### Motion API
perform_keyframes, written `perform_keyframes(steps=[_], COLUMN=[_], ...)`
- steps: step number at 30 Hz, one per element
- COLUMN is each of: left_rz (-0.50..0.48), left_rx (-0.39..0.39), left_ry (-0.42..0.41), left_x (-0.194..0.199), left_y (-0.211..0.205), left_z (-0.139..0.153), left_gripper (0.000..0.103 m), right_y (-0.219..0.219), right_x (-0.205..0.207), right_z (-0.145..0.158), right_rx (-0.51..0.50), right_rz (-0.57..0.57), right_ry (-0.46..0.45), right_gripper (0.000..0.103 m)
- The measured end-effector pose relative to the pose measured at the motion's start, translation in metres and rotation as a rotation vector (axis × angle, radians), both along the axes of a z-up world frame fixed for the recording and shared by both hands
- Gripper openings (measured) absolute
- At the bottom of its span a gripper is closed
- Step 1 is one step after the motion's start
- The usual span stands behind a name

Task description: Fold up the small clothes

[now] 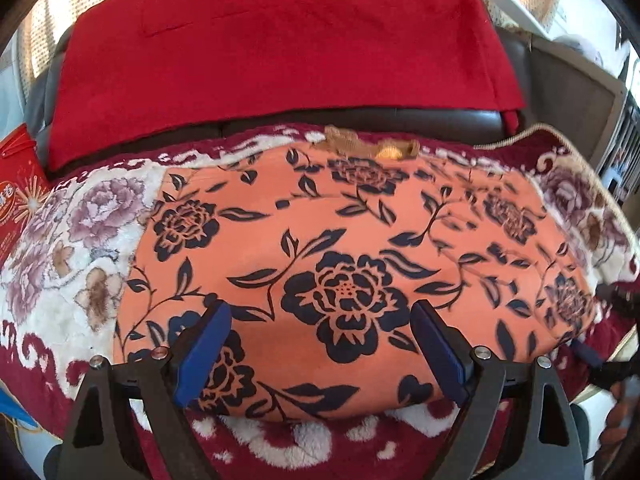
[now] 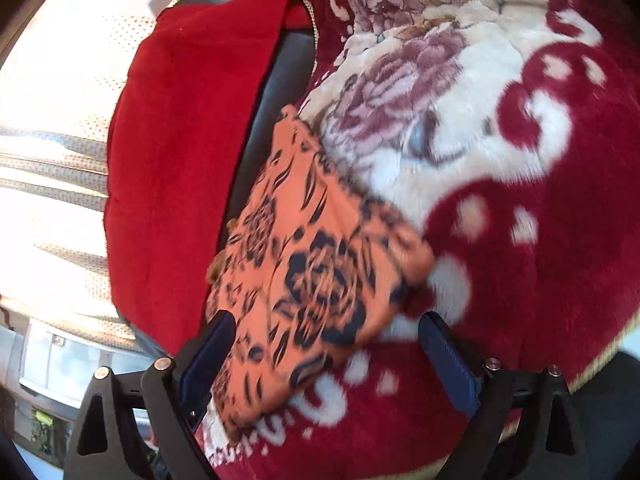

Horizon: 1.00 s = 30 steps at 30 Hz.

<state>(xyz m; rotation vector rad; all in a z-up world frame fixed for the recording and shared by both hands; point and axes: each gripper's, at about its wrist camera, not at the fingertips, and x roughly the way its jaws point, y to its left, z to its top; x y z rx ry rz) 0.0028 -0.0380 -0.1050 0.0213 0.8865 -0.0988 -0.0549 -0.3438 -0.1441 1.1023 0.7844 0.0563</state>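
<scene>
Orange floral garment [image 1: 344,264] flat on plush blanket [image 1: 72,240] mid-frame, left tongs [image 1: 322,344] released above it, right tongs [image 2: 328,360] released, garment corner between pads

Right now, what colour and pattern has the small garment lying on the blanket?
Orange with dark navy flowers and leaves. The garment shows best in the left wrist view.

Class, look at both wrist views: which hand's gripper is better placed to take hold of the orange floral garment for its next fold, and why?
Probably the left. The left gripper stands open, squarely over the orange floral garment's near edge. The right gripper, also open, straddles only a corner, in a blurred view.
</scene>
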Motion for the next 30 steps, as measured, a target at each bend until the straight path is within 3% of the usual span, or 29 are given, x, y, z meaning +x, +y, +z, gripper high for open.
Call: perform_keyframes(steps=[3,6,9,11,12,18,19,21,23,24,27,30], left_rz=[0.002,0.022,0.041,0.017,0.010,0.002,0.020,0.011,0.003,-0.010,-0.042,-0.034], left_rx=[0.057,0.027,0.022,0.054,0.068,0.051,0.063,0.066,0.047,0.060,0.064,0.000], left_ry=[0.049,-0.020,-0.052,0.047,0.056,-0.131,-0.104,0.032,0.004,0.007,0.004,0.001], left_x=[0.008,-0.001,-0.001,0.011,0.013,-0.007,-0.004,0.009,0.005,0.005,0.004,0.001], left_y=[0.000,0.006,0.009,0.005,0.005,0.009,0.011,0.014,0.017,0.016,0.016,0.029], left_z=[-0.016,-0.003,0.001,-0.020,-0.024,0.009,0.000,-0.031,-0.033,-0.031,-0.031,-0.026], left_gripper=[0.091,0.091,0.091,0.091,0.092,0.094,0.094,0.096,0.097,0.097,0.097,0.097], right_y=[-0.007,-0.002,-0.002,-0.001,-0.004,0.008,0.010,0.014,0.018,0.021,0.041,0.088], right_x=[0.006,0.014,0.022,0.029,0.025,0.038,0.042,0.049,0.056,0.061,0.072,0.078], right_z=[0.002,0.012,0.008,0.004,0.006,0.020,0.020,0.017,0.016,0.019,0.047,0.104], right_rx=[0.009,-0.043,-0.052,-0.036,-0.043,-0.161,-0.182,-0.216,-0.238,-0.267,-0.386,-0.554], right_rz=[-0.025,-0.011,-0.011,-0.020,-0.020,0.012,0.022,0.045,0.066,0.078,0.114,0.190], right_ry=[-0.010,-0.034,-0.009,0.000,0.003,-0.005,-0.003,0.011,0.037,0.051,0.036,-0.087], right_gripper=[0.093,0.065,0.066,0.067,0.067,0.067,0.067,0.065,0.049,0.034,0.027,0.025])
